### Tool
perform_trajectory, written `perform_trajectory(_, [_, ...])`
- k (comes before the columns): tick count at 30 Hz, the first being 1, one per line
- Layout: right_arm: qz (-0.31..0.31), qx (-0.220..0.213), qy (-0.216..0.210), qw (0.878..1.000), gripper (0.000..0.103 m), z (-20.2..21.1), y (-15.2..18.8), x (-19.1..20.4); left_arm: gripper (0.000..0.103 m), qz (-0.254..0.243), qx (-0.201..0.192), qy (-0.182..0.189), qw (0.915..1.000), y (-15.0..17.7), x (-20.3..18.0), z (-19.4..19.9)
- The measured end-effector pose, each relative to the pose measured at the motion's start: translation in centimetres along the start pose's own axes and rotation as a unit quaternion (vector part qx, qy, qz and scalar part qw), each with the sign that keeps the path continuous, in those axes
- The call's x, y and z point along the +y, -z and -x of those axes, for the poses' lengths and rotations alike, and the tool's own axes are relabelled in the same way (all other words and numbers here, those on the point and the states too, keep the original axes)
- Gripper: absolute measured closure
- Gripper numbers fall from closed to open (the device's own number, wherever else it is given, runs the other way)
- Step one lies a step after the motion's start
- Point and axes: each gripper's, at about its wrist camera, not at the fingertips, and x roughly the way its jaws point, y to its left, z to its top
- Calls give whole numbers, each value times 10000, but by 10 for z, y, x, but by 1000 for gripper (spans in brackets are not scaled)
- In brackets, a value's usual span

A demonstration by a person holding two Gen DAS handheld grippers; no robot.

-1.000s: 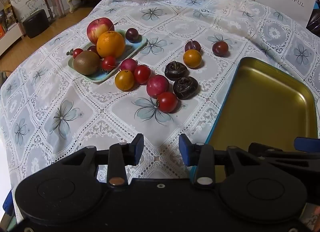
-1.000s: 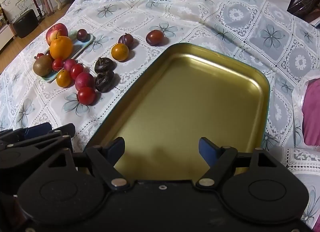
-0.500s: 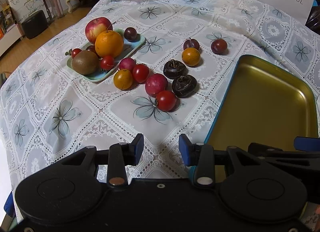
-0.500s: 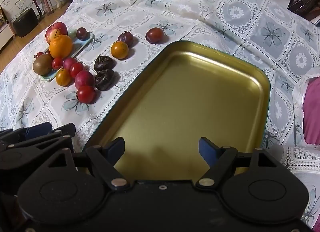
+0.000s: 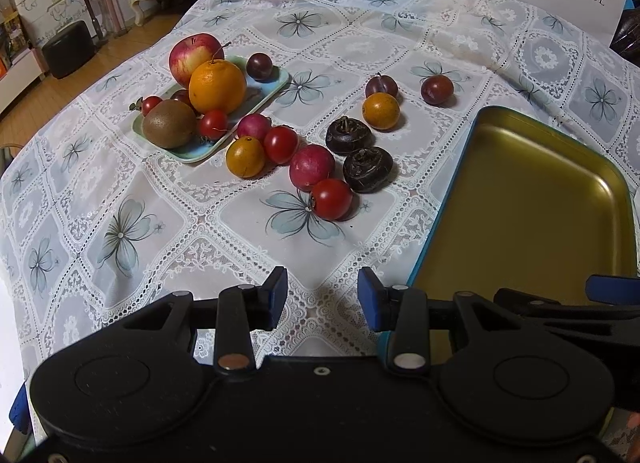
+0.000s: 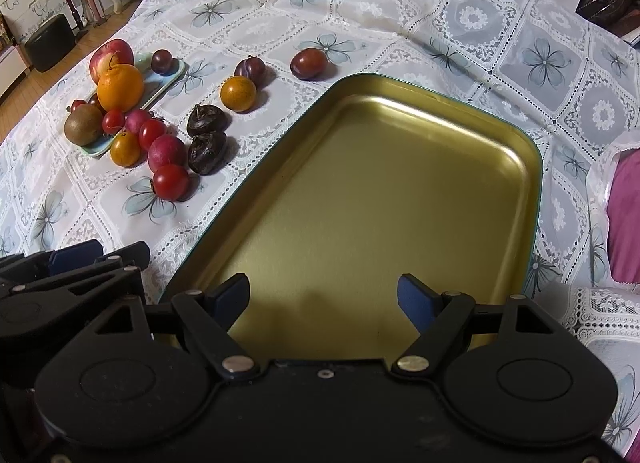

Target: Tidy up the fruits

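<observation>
Left wrist view showed the left gripper (image 5: 322, 293) spread and empty, with the nearest tomato (image 5: 331, 199) lying straight ahead on the cloth. Right gripper (image 6: 323, 297), also spread and empty, hung over the bare gold tray (image 6: 360, 199), farther from the fruit.
</observation>
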Motion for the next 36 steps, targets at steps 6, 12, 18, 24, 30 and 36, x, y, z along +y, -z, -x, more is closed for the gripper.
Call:
perform_trajectory(6, [12, 40, 3, 10000, 20, -1, 0, 1, 54, 16, 17, -24, 10000, 0, 2, -1])
perform_trajectory(12, [13, 45, -10, 10000, 20, 0, 0, 1, 54, -10, 29, -43, 10000, 0, 1, -2])
perform_trajectory(18, [21, 38, 3, 10000, 20, 1, 0, 2, 54, -18, 26, -46, 10000, 0, 0, -1])
perform_trajectory(24, [11, 57, -5, 10000, 20, 1, 0, 2, 54, -18, 28, -48, 10000, 0, 0, -1])
perform_trajectory(30, [5, 72, -11, 10000, 20, 0, 1, 1, 54, -20, 32, -52, 10000, 1, 1, -1])
perform_trajectory(36, [18, 78, -1, 10000, 20, -1, 2, 2, 54, -24, 53, -57, 10000, 1, 2, -2])
